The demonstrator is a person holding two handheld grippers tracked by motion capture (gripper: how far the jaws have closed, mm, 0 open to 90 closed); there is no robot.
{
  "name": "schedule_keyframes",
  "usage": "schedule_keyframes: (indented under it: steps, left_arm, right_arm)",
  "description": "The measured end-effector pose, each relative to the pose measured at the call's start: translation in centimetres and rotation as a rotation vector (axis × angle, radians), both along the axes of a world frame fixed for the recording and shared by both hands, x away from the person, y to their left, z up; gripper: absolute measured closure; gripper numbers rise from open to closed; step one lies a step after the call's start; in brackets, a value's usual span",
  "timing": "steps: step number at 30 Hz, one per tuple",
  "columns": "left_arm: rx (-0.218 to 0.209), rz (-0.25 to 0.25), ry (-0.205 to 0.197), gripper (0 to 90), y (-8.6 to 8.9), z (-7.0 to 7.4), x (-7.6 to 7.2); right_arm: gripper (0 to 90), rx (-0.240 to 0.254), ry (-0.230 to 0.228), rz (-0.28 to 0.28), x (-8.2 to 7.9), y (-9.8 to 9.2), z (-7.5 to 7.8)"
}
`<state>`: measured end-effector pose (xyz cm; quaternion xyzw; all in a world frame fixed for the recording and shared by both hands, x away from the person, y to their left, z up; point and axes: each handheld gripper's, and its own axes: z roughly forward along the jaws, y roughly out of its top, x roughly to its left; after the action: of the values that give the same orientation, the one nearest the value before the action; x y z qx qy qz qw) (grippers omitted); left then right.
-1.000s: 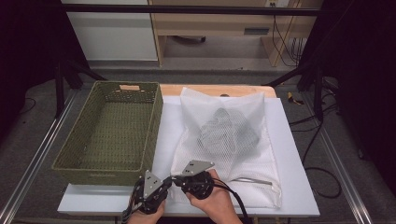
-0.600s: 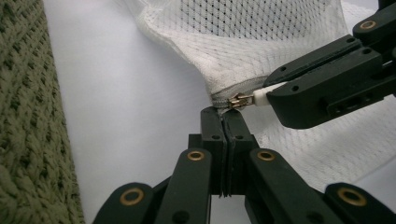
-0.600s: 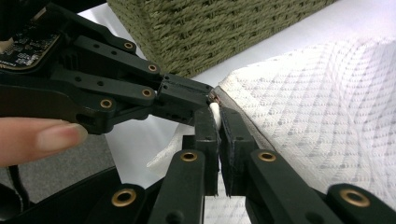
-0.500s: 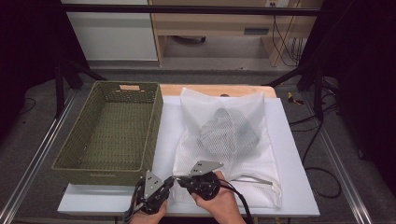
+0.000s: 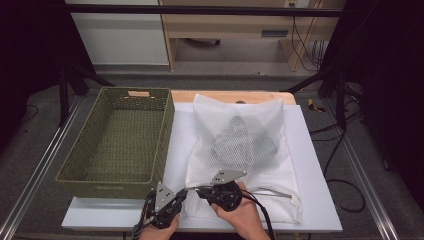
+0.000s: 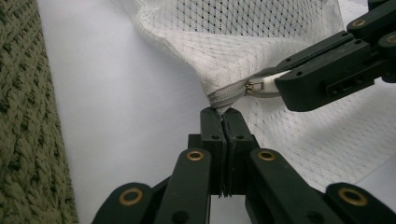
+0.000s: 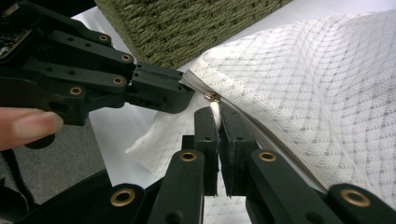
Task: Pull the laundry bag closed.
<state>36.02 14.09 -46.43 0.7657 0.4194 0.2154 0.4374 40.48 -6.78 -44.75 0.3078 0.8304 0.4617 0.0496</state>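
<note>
I am clamping the left gripper (image 6: pixel 223 116) on the bag (image 5: pixel 240 150) corner at the zip end while my right gripper (image 7: pixel 215 114), pinching the pull (image 6: pixel 268 86), is facing the zip running away rightward from it.

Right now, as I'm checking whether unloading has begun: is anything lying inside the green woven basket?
No. In the high view the green woven basket shows a bare woven floor, while the dark bundle is inside the white mesh bag.

White mesh cloth bag (image 5: pixel 245 150), green woven basket (image 5: pixel 120 140), seemingly matt white tabletop (image 5: pixel 315 210).
</note>
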Motion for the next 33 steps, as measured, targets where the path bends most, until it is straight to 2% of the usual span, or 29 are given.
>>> schedule_keyframes:
  steps: [13, 19, 22, 25, 27, 30, 33]
  left_arm:
    - [-0.004, 0.001, -0.003, 88.7, -0.6, 0.0, 0.4]
    - [0.012, -0.014, -0.011, 88.8, -1.2, 0.5, 1.1]
    - [0.033, -0.035, -0.01, 88.8, -1.7, 0.7, 1.4]
    - [0.022, -0.036, -0.006, 89.0, -1.9, 0.7, 1.5]
    - [0.012, -0.027, -0.003, 89.1, -1.8, 0.8, 1.3]
    - [-0.017, -0.016, 0.004, 89.1, -1.4, 0.7, 1.2]
    - [-0.019, -0.018, 0.011, 89.1, -1.3, 0.4, 1.1]
  right_arm:
    - [86.6, -0.015, -0.005, -0.021, 0.3, -0.1, -0.1]
    - [86.6, -0.008, 0.007, -0.052, 0.6, -0.7, 0.2]
    - [86.7, -0.008, 0.014, -0.062, 0.8, -1.1, 0.2]
    - [86.7, -0.003, 0.039, -0.068, 1.0, -1.6, 0.2]
    - [86.8, -0.018, 0.041, -0.074, 1.0, -1.7, 0.3]
    - [86.8, -0.011, 0.059, -0.084, 1.0, -2.0, 0.2]
    - [86.8, -0.039, 0.044, -0.088, 0.7, -2.1, 0.2]
